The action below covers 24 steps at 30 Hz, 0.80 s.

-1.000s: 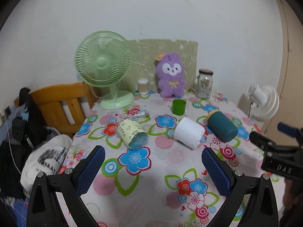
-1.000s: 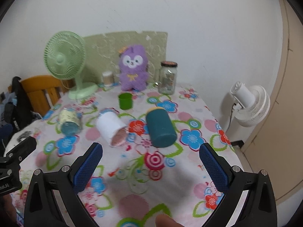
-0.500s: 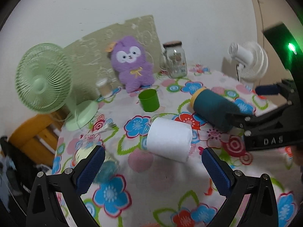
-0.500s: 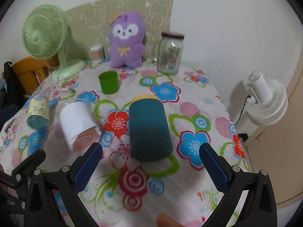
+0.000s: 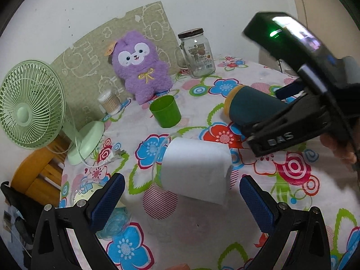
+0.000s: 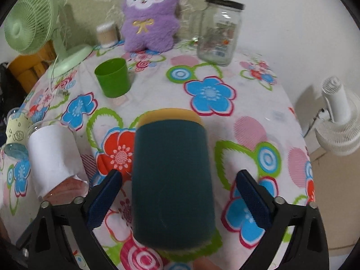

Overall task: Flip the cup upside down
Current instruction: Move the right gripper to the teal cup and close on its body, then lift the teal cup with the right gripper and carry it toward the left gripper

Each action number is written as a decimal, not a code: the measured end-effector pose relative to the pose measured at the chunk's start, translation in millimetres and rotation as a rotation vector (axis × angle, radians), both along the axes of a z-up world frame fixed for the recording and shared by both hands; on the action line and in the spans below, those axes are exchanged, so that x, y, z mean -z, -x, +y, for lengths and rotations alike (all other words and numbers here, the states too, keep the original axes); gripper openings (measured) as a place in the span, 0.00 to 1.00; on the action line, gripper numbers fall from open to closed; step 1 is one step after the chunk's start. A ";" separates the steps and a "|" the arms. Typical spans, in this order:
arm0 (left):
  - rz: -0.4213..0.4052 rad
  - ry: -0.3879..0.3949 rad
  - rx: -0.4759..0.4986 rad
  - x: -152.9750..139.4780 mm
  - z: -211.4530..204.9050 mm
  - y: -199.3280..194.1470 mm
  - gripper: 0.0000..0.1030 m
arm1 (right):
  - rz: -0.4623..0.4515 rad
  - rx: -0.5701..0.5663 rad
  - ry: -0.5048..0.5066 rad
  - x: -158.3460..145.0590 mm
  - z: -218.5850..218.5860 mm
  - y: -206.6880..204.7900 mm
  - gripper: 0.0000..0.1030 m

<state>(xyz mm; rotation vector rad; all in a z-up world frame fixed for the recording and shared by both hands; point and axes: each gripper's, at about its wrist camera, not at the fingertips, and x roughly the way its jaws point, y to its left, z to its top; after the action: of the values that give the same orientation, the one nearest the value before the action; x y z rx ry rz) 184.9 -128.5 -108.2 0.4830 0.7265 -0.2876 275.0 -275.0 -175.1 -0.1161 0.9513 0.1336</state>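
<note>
Two grippers work here, neither gripping yet. The right gripper point(image 6: 178, 199), jaws wide, straddles the teal cup point(image 6: 172, 180) lying on its side at table point(image 6: 258, 94) centre, yellow rim toward twelve o'clock. The left gripper point(image 5: 182, 199) gapes before the white cup point(image 5: 195, 168). Flipping remains undone.

In the left wrist view, raised letters reading "DAS" stand on the black frame of the right hand-held gripper point(image 5: 290, 103), at about three o'clock. The glass jar point(image 5: 198, 52) at one o'clock carries a printed label, but its wording is too small to make out. Nothing else is readable.
</note>
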 end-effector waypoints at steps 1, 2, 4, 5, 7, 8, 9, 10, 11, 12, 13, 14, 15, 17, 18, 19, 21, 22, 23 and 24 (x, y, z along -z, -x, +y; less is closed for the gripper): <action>-0.003 0.000 0.001 -1.5 0.0 1.5 1.00 | 0.015 -0.008 0.014 2.7 2.7 -2.2 0.74; -0.008 0.000 0.001 -3.2 0.1 3.0 1.00 | 0.032 -0.011 0.020 5.1 3.8 -4.0 0.68; -0.019 -0.001 0.002 -6.5 0.0 5.9 1.00 | 0.053 -0.019 0.016 9.4 4.6 -6.2 0.67; -0.022 0.000 0.003 -8.1 0.3 7.6 1.00 | 0.050 -0.021 0.017 9.3 4.6 -6.1 0.67; -0.027 0.005 0.004 -11.0 1.9 12.6 1.00 | 0.046 -0.019 -0.010 7.4 2.9 -2.6 0.67; -0.028 0.006 0.007 -12.4 2.5 14.2 1.00 | 0.038 -0.020 -0.025 5.0 2.3 -0.2 0.67; -0.030 0.007 0.008 -13.6 3.4 16.2 1.00 | 0.027 -0.021 -0.037 1.2 2.5 4.5 0.67; -0.033 0.008 0.008 -15.2 4.1 18.5 1.00 | 0.019 -0.022 -0.035 -3.1 4.1 8.5 0.67; -0.037 0.010 0.008 -17.5 5.1 21.9 1.00 | 0.008 -0.024 -0.028 -7.8 7.0 13.0 0.67; -0.038 0.016 0.008 -19.7 6.4 24.3 1.00 | -0.001 -0.027 -0.022 -12.2 9.2 17.0 0.67; -0.039 0.026 0.009 -22.3 8.4 28.0 1.00 | -0.019 -0.037 -0.016 -19.8 13.1 25.0 0.67; -0.041 0.040 0.009 -26.0 11.5 33.2 1.00 | -0.030 -0.046 -0.017 -25.5 15.8 30.6 0.67; -0.042 0.051 0.011 -28.6 13.8 37.2 1.00 | -0.041 -0.056 -0.019 -30.9 18.0 36.2 0.67; -0.048 0.076 0.008 -35.0 20.2 47.8 1.00 | -0.066 -0.079 -0.027 -44.5 24.1 52.5 0.67; -0.052 0.088 0.004 -37.8 24.0 53.4 1.00 | -0.074 -0.088 -0.031 -49.3 26.7 59.3 0.67; -0.054 0.098 0.000 -39.9 27.5 58.5 1.00 | -0.086 -0.102 -0.038 -55.7 31.1 69.6 0.67; -0.058 0.124 -0.010 -44.6 36.5 71.1 1.00 | -0.098 -0.125 -0.050 -62.9 38.5 85.5 0.67; -0.060 0.134 -0.018 -46.2 41.2 77.2 1.00 | -0.101 -0.132 -0.052 -64.9 42.0 91.3 0.67; -0.062 0.148 -0.030 -47.3 47.7 85.5 1.00 | -0.105 -0.145 -0.052 -66.9 47.5 99.2 0.67; -0.062 0.158 -0.038 -47.8 52.7 90.9 1.00 | -0.108 -0.162 -0.050 -68.7 53.7 108.9 0.67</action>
<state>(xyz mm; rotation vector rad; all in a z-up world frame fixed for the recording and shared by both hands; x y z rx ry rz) 94.0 -75.8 -60.4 0.3262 0.6468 -0.2906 166.1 -221.3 -106.4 -0.1526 0.8302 0.2975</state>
